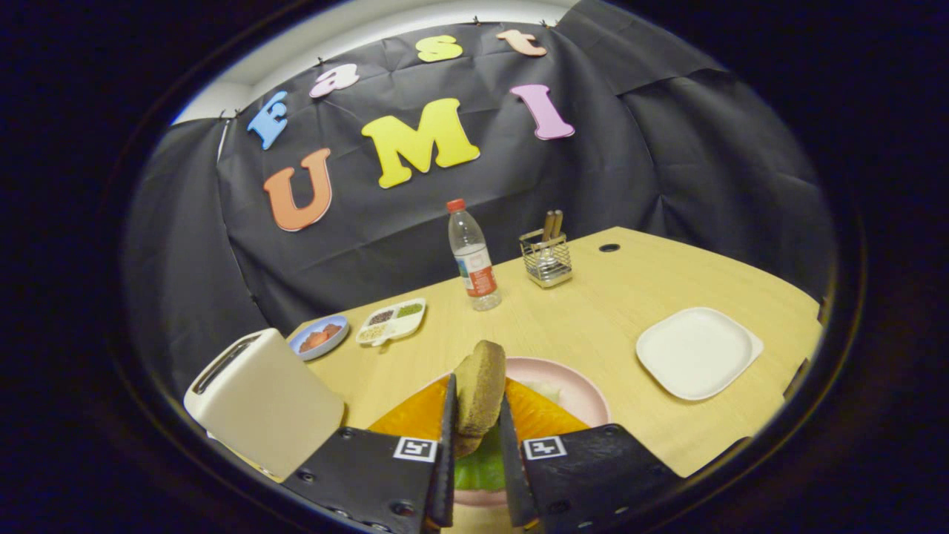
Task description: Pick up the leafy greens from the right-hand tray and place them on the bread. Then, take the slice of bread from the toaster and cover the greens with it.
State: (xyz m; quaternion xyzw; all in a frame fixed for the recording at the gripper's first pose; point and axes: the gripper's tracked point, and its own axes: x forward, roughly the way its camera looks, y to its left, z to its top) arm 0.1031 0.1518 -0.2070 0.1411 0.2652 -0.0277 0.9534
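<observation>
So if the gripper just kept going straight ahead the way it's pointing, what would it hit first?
Probably the pink plate just beyond the fingers; the gripper, shut on the bread slice, points down over it. Depth is unclear.

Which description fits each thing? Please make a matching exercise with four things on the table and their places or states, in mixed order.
Things:
1. slice of bread
2. toaster
3. white tray
4. water bottle

Descriptions:
A. stands near the booth wall, beside the wire utensil holder
B. held on edge between the jaws of the gripper, above the pink plate with leafy greens
C. bare, right of the pink plate
D. left of the jaws, slots up

Pairs: 1-B, 2-D, 3-C, 4-A
</observation>
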